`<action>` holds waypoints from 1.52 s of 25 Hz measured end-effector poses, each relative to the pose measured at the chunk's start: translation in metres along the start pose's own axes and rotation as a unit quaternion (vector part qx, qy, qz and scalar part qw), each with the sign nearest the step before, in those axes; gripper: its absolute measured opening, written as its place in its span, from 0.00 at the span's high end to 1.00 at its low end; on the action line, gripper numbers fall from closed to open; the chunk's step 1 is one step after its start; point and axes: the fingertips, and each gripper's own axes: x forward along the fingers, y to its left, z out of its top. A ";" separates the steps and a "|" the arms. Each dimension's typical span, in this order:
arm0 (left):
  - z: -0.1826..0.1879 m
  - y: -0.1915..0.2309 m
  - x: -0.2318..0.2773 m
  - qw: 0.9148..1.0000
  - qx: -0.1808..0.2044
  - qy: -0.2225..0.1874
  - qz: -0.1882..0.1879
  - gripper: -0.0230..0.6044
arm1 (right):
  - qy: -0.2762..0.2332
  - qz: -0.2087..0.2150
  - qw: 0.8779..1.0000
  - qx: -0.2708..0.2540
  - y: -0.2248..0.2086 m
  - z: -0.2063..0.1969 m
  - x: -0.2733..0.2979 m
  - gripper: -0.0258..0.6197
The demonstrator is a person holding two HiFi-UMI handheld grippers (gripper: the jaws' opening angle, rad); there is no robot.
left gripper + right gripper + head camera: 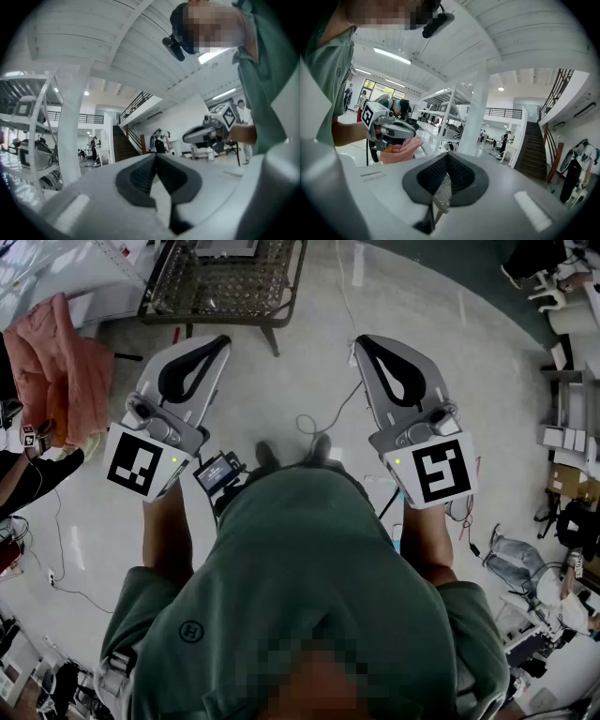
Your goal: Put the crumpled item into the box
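Evidently not yet begun: grey plastic left tongs and grey plastic right tongs both pinched together, empty, level above pale glossy floor. Pink rumpled cloth, probably the crumpled item, far left, well apart. No box seen. Risk: loose fabric slipping from a shallow pinch.

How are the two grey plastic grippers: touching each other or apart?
Apart. The head view shows pale floor between the left gripper and the right gripper.

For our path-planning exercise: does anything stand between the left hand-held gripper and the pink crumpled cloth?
Nothing visible does. In the head view only bare floor lies between the left hand-held gripper and the pink crumpled cloth, off to its left.
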 end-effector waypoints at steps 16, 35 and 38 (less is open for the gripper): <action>-0.002 -0.003 0.009 1.000 -0.011 0.012 -0.001 0.96 | 0.004 -0.001 1.000 0.009 -0.012 -0.003 0.001 0.95; -0.019 0.031 0.038 0.999 -0.021 0.011 -0.025 0.96 | 0.011 -0.023 0.999 0.023 -0.044 -0.014 0.035 0.95; -0.021 0.038 0.055 0.999 -0.022 0.017 -0.016 0.96 | 0.007 -0.014 1.000 0.027 -0.062 -0.020 0.045 0.95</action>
